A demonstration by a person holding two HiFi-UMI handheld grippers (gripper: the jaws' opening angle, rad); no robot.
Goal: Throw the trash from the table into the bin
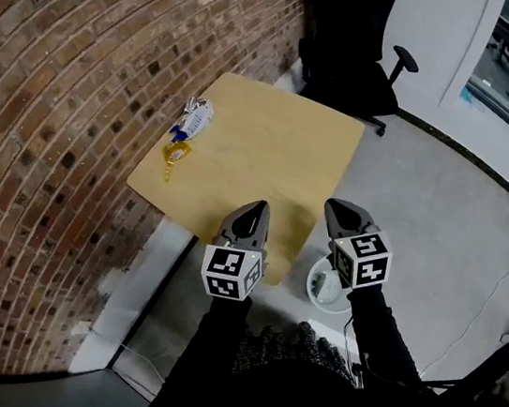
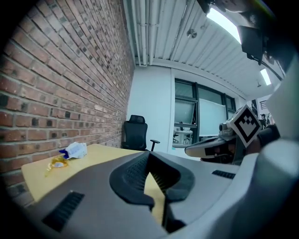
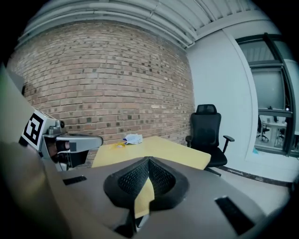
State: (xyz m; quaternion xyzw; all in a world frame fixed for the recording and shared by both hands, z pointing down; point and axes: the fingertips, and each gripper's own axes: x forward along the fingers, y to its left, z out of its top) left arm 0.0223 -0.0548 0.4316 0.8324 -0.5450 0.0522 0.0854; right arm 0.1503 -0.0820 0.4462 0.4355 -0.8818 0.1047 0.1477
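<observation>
Brick wall [image 1: 50, 105] flanks the table [image 1: 275, 147], 2 wrappers [image 1: 195, 115] on its wall-side edge; approaching, left gripper [image 1: 254, 209] and right gripper [image 1: 335, 205] (both pressed together, empty) must next reach, opening.

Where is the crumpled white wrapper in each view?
Head view: crumpled white wrapper upper left of centre, near the table edge.
Left gripper view: wrapper at left, mid-height.
Right gripper view: wrapper just left of centre.
Shared landmark: black office chair beyond the table.

Office: swivel chair [image 1: 347, 32], brick wall [image 1: 54, 133]
</observation>
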